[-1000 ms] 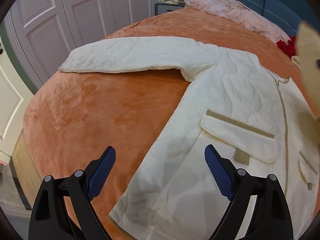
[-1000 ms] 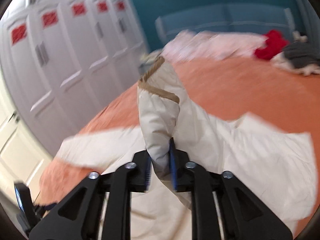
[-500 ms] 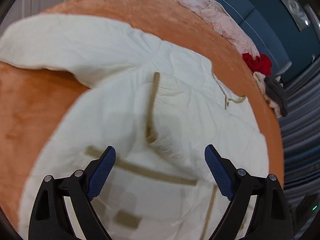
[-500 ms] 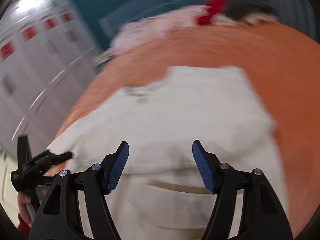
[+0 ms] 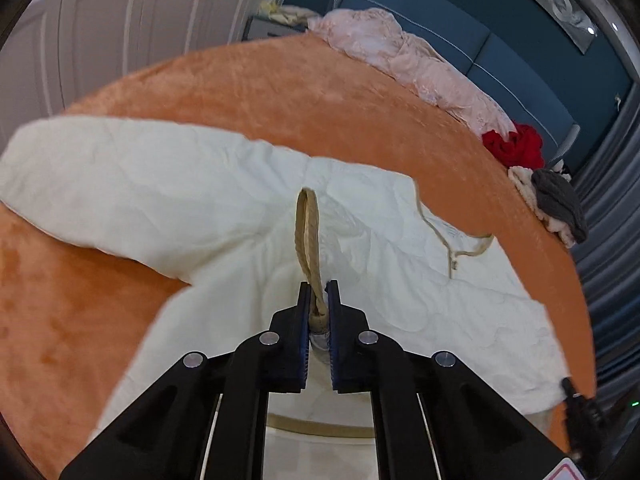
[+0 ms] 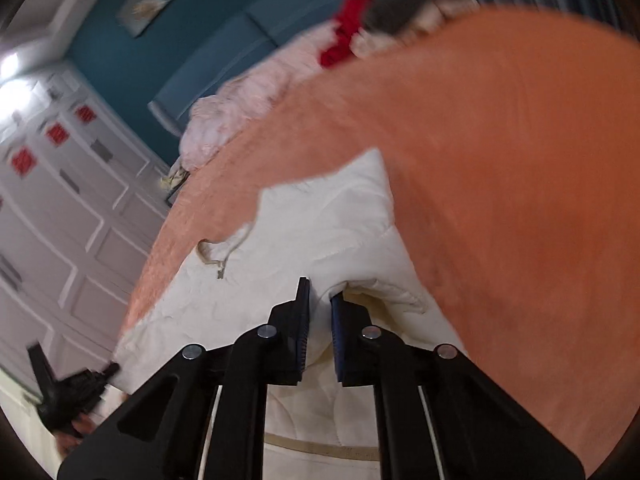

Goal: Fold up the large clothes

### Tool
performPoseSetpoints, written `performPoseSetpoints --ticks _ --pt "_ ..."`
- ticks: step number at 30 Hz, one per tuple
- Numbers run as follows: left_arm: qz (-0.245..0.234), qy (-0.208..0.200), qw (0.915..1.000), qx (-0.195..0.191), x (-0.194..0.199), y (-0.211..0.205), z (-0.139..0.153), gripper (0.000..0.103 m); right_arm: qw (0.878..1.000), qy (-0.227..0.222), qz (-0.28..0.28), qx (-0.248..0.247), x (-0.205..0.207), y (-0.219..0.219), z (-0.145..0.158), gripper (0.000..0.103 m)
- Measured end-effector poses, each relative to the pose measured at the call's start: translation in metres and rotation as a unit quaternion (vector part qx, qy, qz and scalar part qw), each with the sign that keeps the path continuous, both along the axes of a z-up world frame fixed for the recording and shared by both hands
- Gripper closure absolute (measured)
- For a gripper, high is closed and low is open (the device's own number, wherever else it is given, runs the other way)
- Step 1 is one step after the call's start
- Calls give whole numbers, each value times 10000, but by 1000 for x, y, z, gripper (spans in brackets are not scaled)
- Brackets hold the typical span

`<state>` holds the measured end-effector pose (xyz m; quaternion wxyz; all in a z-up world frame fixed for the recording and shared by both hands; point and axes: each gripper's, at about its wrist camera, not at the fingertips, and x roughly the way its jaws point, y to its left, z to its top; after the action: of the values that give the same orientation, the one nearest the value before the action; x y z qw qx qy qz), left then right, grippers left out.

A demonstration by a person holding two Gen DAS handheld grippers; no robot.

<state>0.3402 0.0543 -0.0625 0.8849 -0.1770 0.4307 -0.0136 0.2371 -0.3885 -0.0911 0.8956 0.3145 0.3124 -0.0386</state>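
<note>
Cream quilted jacket (image 5: 224,200) lies spread on the orange bed (image 5: 280,92). Left tool (image 5: 319,292) has just clamped on a tan-trimmed fold, right tool (image 6: 320,300) has just pinched the cream edge. Looks like the grab step; next both need to lift and carry together.

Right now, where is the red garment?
Left wrist view: the red garment lies at the far right of the orange bedspread, between the pink bedding and the grey-and-cream pile.
</note>
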Motion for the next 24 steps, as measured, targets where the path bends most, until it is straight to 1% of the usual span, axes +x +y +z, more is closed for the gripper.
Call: performPoseSetpoints --ticks 1,2,4,5,7,8,9,10,11,13,14,16,18,19,20,22,24 --pt "-17 17 10000 89 0 0 -4 98 9996 103 48 -267 1 7 -2 94" --pt "-71 148 9995 255 0 -2 -15 98 9980 379 95 -492 4 12 -13 94" --pt "-145 501 9975 473 2 -8 -45 98 9930 922 122 -725 16 15 -39 94" --pt "-155 570 9967 559 2 -10 -55 97 9909 1084 168 -776 18 16 -53 92" --pt "-182 525 9952 812 -2 -16 -69 95 9906 1105 114 -800 21 16 -52 90" --pt "-185 408 9947 922 -5 -18 -71 93 9893 1157 50 -892 22 17 -46 85" --pt "-172 336 9949 935 -7 -18 -72 92 9874 1218 -8 -1006 22 18 -40 83" --pt "-156 285 9953 908 -7 -16 -72 91 9845 1258 -115 -1214 21 22 -30 78" --pt "-142 229 9961 840 -8 -13 -74 90 9810 1209 -247 -1500 17 29 -17 77" --pt "-125 138 9968 773 -12 -11 -77 89 9770 865 -332 -1921 5 48 4 75" --pt "-125 101 9967 794 -12 -12 -78 89 9766 744 -261 -1999 4 56 10 69" --pt "-130 40 9960 883 -13 -16 -78 87 9765 559 184 -2075 17 86 19 65" --pt "-133 0 9952 967 -12 -23 -77 86 9712 511 713 -2213 31 118 12 65" --pt "-133 -16 9949 999 -12 -24 -78 86 9668 576 906 -2317 41 132 4 65" --pt "-133 -19 9948 1010 -13 -24 -78 86 9649 668 1066 -2304 50 143 -7 65" --pt "-132 -29 9947 1016 -13 -24 -79 86 9658 858 1213 -2123 59 153 -24 65" --pt "-130 -59 9944 1047 -13 -25 -81 85 9635 984 1163 -2203 60 157 -41 65"
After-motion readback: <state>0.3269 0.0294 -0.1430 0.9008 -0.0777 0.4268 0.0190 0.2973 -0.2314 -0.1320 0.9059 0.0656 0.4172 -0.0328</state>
